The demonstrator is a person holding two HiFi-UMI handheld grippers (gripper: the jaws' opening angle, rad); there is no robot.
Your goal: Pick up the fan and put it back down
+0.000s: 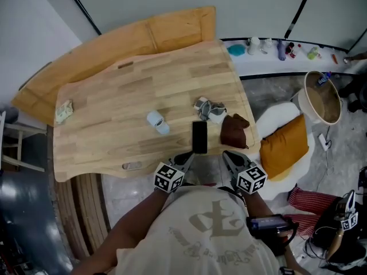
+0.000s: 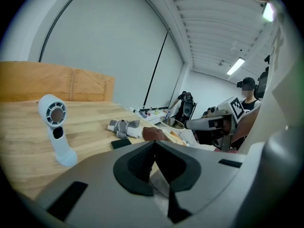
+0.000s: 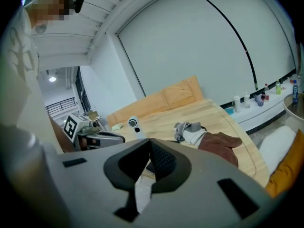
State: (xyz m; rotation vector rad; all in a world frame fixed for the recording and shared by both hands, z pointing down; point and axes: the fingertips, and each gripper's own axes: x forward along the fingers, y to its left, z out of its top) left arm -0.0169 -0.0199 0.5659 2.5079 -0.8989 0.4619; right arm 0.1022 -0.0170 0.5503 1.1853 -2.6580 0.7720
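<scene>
Fan (image 1: 157, 122) sits out on the open worktop (image 1: 103, 136), pale blue, well clear of both grippers and untouched, so the pick-up looks not yet begun. In the head view, the left gripper (image 1: 188, 157) and right gripper (image 1: 228, 155) hang side by side at the near edge, close to the person's body. A black phone (image 1: 199, 136) lies just ahead between them, with a brown cloth (image 1: 234, 130) and a grey cloth (image 1: 209, 109) off to the right. Over to the left gripper view: its fingers (image 2: 140, 163) are pressed together on nothing, and the fan (image 2: 56, 127) seems to stand on its handle end, up-left of the tips, so a swing that way is likely needed. Right gripper view: fingers (image 3: 164, 160) likewise together and empty, with the fan (image 3: 133, 123) far beyond the tips.
</scene>
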